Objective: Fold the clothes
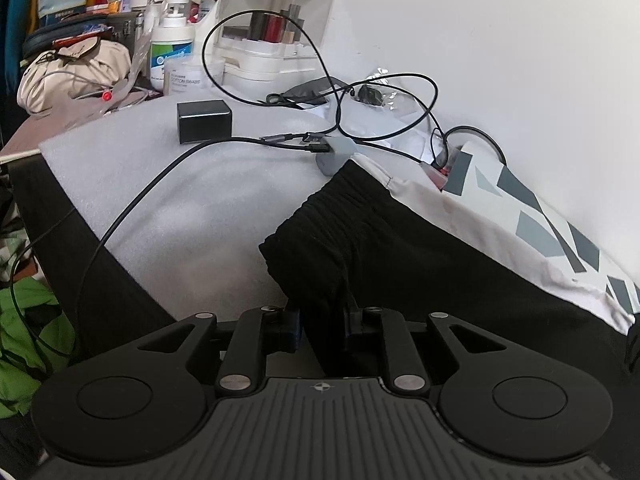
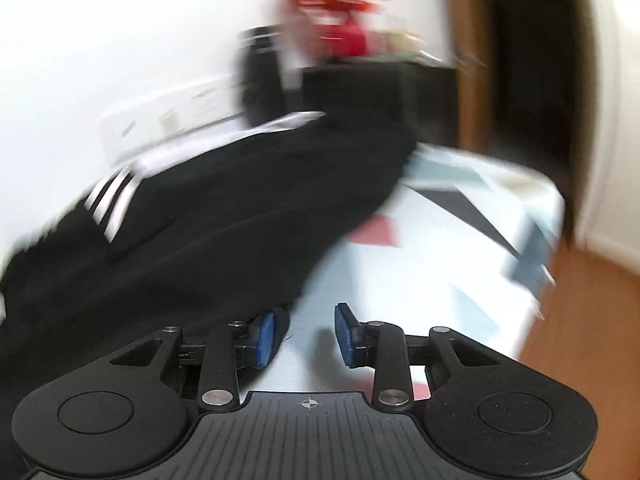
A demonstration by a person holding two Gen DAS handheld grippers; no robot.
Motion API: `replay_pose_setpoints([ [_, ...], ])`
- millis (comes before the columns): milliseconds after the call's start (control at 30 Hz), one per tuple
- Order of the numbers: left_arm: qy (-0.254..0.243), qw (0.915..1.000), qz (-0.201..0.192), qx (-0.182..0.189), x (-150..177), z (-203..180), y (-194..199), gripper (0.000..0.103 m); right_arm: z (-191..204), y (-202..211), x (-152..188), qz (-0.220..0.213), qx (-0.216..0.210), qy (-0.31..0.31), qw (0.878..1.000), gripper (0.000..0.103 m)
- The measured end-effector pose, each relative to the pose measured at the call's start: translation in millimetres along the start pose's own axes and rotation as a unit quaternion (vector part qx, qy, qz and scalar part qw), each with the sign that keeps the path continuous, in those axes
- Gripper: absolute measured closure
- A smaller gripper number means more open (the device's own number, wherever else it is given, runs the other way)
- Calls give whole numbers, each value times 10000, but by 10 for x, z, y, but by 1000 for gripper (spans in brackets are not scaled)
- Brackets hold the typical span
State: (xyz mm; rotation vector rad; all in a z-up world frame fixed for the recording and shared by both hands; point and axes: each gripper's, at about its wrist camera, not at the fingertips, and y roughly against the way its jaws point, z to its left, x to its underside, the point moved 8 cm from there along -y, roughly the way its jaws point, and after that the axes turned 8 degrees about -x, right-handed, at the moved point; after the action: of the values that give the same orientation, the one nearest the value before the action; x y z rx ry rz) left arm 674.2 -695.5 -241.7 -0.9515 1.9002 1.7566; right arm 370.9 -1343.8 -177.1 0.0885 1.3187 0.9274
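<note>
A black garment (image 1: 384, 232) with a ribbed waistband lies over a white sheet with grey shapes (image 1: 532, 216). My left gripper (image 1: 322, 328) is shut on a bunch of this black fabric near the waistband. In the blurred right wrist view the same black garment (image 2: 224, 208) shows white side stripes (image 2: 114, 196) and stretches to the left. My right gripper (image 2: 304, 334) is open, its blue pads (image 2: 264, 336) apart. The left pad touches the garment's edge and nothing is between them.
A white foam sheet (image 1: 168, 184) carries a black box (image 1: 204, 120) and several black cables (image 1: 280, 92). Bottles and a clear cosmetics case (image 1: 276, 28) crowd the far left. A green cloth (image 1: 32, 328) lies low left. Wooden floor (image 2: 584, 320) lies right of the bed.
</note>
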Motion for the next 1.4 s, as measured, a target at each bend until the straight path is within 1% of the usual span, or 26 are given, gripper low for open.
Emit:
replay_pose_setpoints([
  [33, 23, 10000, 25, -6, 8, 6, -10, 84, -106, 22, 6, 64, -20, -304, 9995, 64],
  [67, 35, 10000, 51, -17, 17, 10, -19, 84, -188, 58, 22, 80, -62, -559, 9984, 65],
  [200, 52, 10000, 78, -18, 24, 17, -27, 84, -352, 161, 6, -64, -454, -1378, 9894, 59],
  [333, 54, 9999, 116, -27, 36, 15, -40, 83, -448, 304, -57, -333, -889, -1761, 9798, 59],
  [367, 55, 9999, 137, -39, 51, 7, -47, 82, -485, 318, -56, -351, -909, -1803, 9788, 57],
  [400, 54, 9998, 164, -54, 66, -1, -54, 81, -531, 315, -42, -330, -870, -1832, 9787, 50],
  [433, 27, 9998, 186, -72, 80, -12, -58, 81, -573, 292, -25, -232, -750, -1831, 9800, 39],
  [500, -73, 9996, 240, -89, 111, -48, -61, 71, -637, 259, 16, 72, -485, -1749, 9834, 35],
  [567, -223, 9992, 337, 10, 152, -121, -45, 46, -639, 325, 27, 157, -489, -1699, 9841, 25],
  [600, -301, 9988, 373, 66, 172, -161, -26, 42, -637, 379, 27, 167, -473, -1665, 9848, 16],
  [633, -355, 9985, 413, 96, 193, -193, 2, 37, -635, 447, 23, 156, -444, -1622, 9856, 13],
  [667, -361, 9981, 491, 113, 221, -217, 42, 36, -633, 514, 11, 153, -460, -1592, 9861, 12],
  [733, -277, 9970, 681, 237, 292, -267, 162, 36, -645, 636, -40, 180, -552, -1620, 9851, 11],
  [833, -317, 9958, 650, 554, 356, -416, 487, 36, -741, 753, -243, 62, -653, -1864, 9803, 11],
  [900, -500, 9933, 434, 952, 364, -597, 747, 36, -858, 739, -488, -73, -684, -2066, 9760, 13],
  [933, -664, 9893, 341, 1249, 372, -734, 864, 36, -919, 726, -616, -142, -702, -2168, 9736, 14],
  [967, -859, 9832, 266, 1587, 384, -890, 975, 36, -972, 704, -738, -194, -739, -2265, 9710, 14],
  [1000, -1087, 9732, 293, 2006, 422, -1073, 1068, 36, -1018, 674, -857, -218, -795, -2356, 9683, 16],
  [1033, -1330, 9593, 373, 2463, 475, -1265, 1157, 36, -1066, 630, -972, -206, -847, -2449, 9656, 18],
  [1100, -1863, 9234, 604, 3301, 651, -1645, 1336, 36, -1144, 509, -1183, -100, -972, -2635, 9597, 21],
  [1133, -2118, 9055, 735, 3602, 768, -1809, 1420, 36, -1173, 439, -1283, -42, -1025, -2651, 9587, 23],
  [1233, -2794, 8545, 1089, 4242, 1197, -2275, 1692, 37, -1237, 213, -1572, 115, -1147, -2477, 9620, 24],
  [1267, -2979, 8394, 1170, 4394, 1344, -2421, 1779, 37, -1245, 139, -1666, 146, -1183, -2344, 9648, 24],
  [1300, -3147, 8256, 1233, 4519, 1493, -2563, 1861, 38, -1250, 70, -1755, 176, -1222, -2224, 9671, 24],
  [1367, -3475, 7964, 1357, 4760, 1790, -2843, 2026, 49, -1262, -77, -1907, 272, -1349, -2049, 9691, 24],
  [1400, -3612, 7866, 1413, 4805, 1941, -2982, 2083, 51, -1280, -156, -1968, 348, -1419, -1994, 9690, 25],
])
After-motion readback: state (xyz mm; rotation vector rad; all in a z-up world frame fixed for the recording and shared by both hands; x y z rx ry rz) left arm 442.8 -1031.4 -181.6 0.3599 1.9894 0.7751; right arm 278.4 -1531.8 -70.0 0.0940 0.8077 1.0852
